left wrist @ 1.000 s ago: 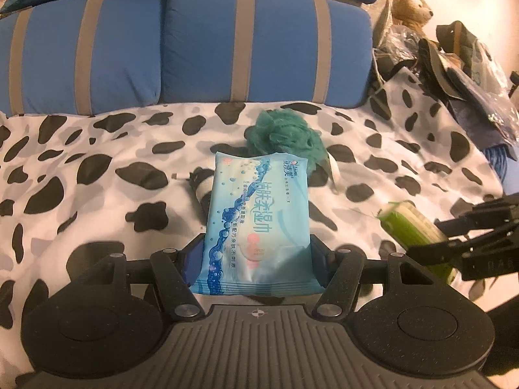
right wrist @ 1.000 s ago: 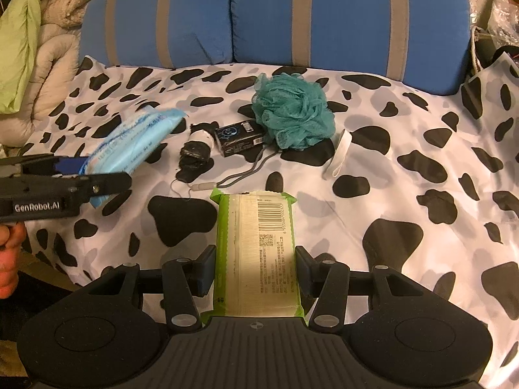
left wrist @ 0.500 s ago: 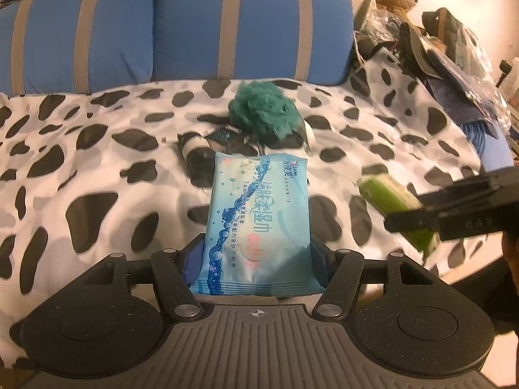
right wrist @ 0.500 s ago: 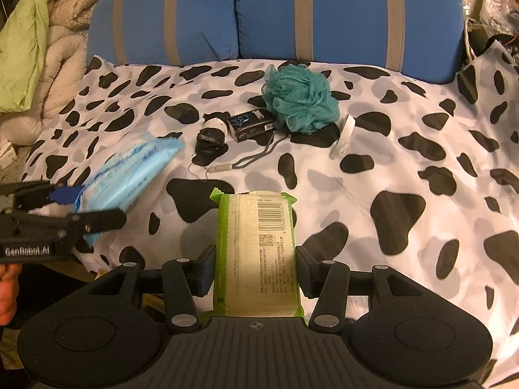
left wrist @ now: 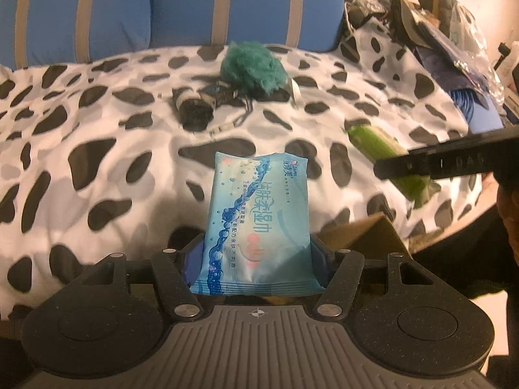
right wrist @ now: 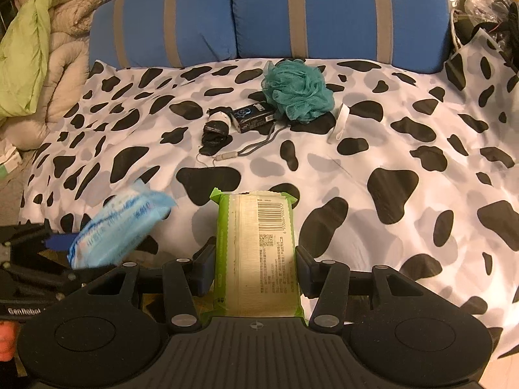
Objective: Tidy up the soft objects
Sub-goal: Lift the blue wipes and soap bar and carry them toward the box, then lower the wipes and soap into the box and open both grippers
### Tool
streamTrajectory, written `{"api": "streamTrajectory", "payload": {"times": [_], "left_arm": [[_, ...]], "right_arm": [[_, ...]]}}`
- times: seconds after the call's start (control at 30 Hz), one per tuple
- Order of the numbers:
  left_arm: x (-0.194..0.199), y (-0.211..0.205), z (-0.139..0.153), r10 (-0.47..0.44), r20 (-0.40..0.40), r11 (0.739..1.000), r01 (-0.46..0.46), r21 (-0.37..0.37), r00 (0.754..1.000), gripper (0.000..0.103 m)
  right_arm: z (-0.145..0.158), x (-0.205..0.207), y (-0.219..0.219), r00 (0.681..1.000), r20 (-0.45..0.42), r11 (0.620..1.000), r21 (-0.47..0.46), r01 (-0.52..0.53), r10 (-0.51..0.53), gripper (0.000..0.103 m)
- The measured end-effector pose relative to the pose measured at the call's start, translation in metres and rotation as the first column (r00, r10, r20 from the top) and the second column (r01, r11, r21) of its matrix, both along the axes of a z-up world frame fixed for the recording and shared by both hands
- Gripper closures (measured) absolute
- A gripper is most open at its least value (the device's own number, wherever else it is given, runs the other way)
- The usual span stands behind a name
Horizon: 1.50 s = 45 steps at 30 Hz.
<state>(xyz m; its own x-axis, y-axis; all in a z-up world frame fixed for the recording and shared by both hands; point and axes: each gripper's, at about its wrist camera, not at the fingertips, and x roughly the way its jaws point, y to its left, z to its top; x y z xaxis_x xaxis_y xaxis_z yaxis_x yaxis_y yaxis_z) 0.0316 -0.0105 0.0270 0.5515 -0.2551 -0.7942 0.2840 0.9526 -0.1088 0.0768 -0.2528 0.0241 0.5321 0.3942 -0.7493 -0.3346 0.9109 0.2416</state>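
Wipes packs fill both tools: the left gripper (left wrist: 256, 253) clamps the blue wipes pack (left wrist: 258, 223), the right gripper (right wrist: 256, 270) the green wipes pack (right wrist: 258, 249), both lifted near the bed's edge above a cardboard box (left wrist: 366, 235). Left on the cow-print sheet (right wrist: 405, 149): teal bath pouf (right wrist: 296, 89), rolled sock (right wrist: 215, 126); sorting looks barely half done

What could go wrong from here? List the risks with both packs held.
1. The blue wipes pack is pinched only near its lower end by the left gripper, most of it sticking out; being soft, it might sag or slip.
2. The green wipes pack in the right gripper overhangs the same way.
3. The two grippers are close together near a cardboard box at the bed's edge; they could bump each other or its flap.
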Motion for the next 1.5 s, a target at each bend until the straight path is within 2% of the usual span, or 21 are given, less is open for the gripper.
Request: {"api": "streamTrajectory", "payload": {"times": [0.37,0.67,0.9,1.0,1.13,1.5], "left_arm": [[-0.015,0.002,-0.011,0.013,-0.117,1.0,-0.013,0.0,0.993,0.039],[-0.006,0.001,-0.037,0.035,-0.28,0.997,-0.015,0.071,0.959,0.029],[-0.004,0.006,-0.033,0.061,-0.29,0.998,-0.053,0.035,0.955,0.027],[-0.002,0.009,-0.027,0.099,-0.255,0.995,-0.09,0.047,0.962,0.027],[0.0,0.014,-0.02,0.125,-0.231,0.992,-0.125,0.014,0.965,0.027],[0.002,0.014,-0.02,0.13,-0.232,0.991,-0.13,0.014,0.964,0.027]], "right_arm": [[0.001,-0.023,0.008,0.999,-0.013,0.999,-0.006,-0.033,0.033,0.05],[-0.004,-0.03,0.015,0.997,-0.04,0.998,-0.031,-0.061,0.059,0.05],[-0.008,-0.032,0.019,0.995,-0.065,0.996,-0.051,-0.079,0.076,0.05],[-0.01,-0.034,0.021,0.994,-0.074,0.994,-0.06,-0.089,0.085,0.05],[-0.012,-0.035,0.023,0.991,-0.086,0.993,-0.062,-0.105,0.1,0.05],[-0.02,-0.04,0.038,0.968,-0.148,0.975,-0.064,-0.213,0.202,0.05]]}}
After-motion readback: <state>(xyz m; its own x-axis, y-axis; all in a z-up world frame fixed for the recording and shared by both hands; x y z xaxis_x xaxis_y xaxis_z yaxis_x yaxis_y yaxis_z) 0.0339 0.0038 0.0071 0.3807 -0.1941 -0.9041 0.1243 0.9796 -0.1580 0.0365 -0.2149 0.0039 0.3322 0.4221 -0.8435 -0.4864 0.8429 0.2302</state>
